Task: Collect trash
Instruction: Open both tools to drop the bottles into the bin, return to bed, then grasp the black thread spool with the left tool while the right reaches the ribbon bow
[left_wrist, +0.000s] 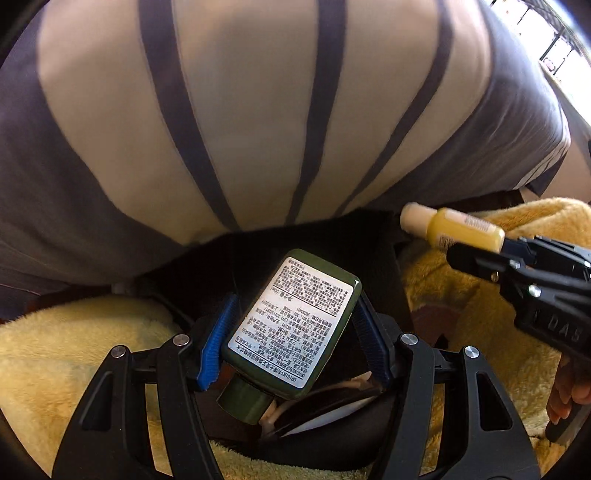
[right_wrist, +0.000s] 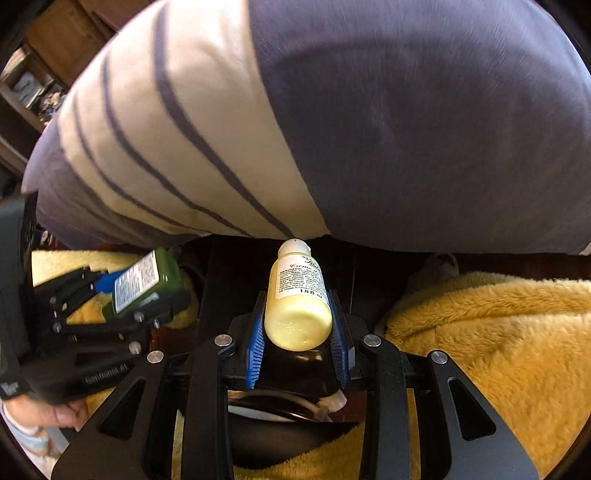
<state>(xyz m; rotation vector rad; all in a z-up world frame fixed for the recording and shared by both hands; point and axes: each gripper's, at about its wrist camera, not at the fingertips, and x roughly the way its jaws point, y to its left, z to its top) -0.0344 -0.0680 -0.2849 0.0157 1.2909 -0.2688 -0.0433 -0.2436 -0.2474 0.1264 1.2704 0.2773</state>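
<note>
A dark green flat bottle (left_wrist: 295, 325) with a white printed label sits clamped between the blue pads of my left gripper (left_wrist: 291, 332), cap toward the camera. A small yellow lotion bottle (right_wrist: 297, 299) with a white cap is held between the blue pads of my right gripper (right_wrist: 299, 332), cap pointing away. From the left wrist view the yellow bottle (left_wrist: 458, 227) and the right gripper (left_wrist: 480, 254) show at the right. From the right wrist view the green bottle (right_wrist: 147, 284) and the left gripper (right_wrist: 122, 295) show at the left. Both grippers point steeply down over a dark opening (right_wrist: 295, 417).
A striped cream and grey-blue pillow (left_wrist: 258, 122) fills the upper part of both views. Yellow fleece fabric (right_wrist: 480, 332) lies on both sides below the grippers. A black container with white things inside (left_wrist: 325, 417) shows under the left gripper. A hand (right_wrist: 44, 413) holds the left gripper's handle.
</note>
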